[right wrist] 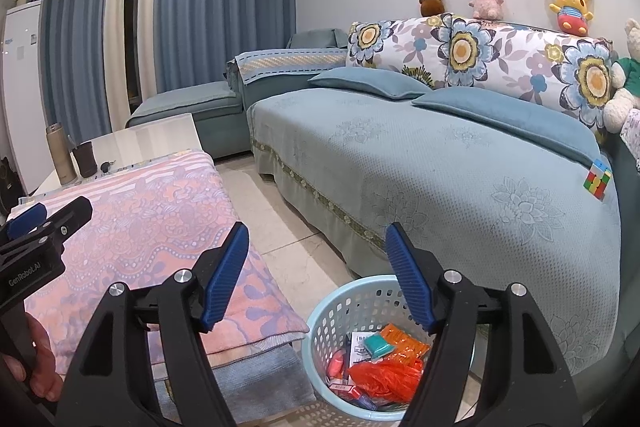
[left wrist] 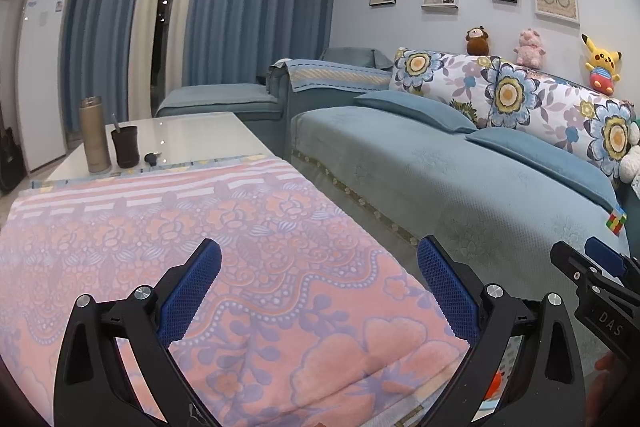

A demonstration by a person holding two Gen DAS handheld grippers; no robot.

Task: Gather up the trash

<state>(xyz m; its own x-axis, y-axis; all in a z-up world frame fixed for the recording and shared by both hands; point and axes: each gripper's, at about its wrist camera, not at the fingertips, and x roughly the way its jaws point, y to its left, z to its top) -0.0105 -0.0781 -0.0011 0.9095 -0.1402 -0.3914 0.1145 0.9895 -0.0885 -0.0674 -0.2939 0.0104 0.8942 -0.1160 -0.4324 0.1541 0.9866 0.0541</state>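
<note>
The trash (right wrist: pixel 384 367) lies inside a round, pale-blue plastic basket (right wrist: pixel 320 323) with perforated walls, standing on the tiled floor (right wrist: pixel 288 227) between the table and the sofa. Contents: a crumpled orange plastic bag, an orange bubble-textured packet, a teal block, a printed paper sheet and small red and pink wrappers.

The right gripper (right wrist: pixel 316 275) hangs above the basket rim with jaws spread wide and nothing between its ribbed blue pads (right wrist: pixel 224 275). The left gripper (left wrist: pixel 320 291) is held over the table, jaws likewise wide and empty; its pads (left wrist: pixel 192 291) carry a fine mesh texture.

The table is covered by a plush pink blanket (left wrist: pixel 200 247) with a lilac floral pattern. On the bare glossy white tabletop (left wrist: pixel 192 135) beyond stand a tall metal flask (left wrist: pixel 94 135), a dark cup (left wrist: pixel 125 147) and a small dark object.

The sofa (right wrist: pixel 440 187) wears a textured light-blue cover; a colour cube (right wrist: pixel 598 181) rests on it.
</note>
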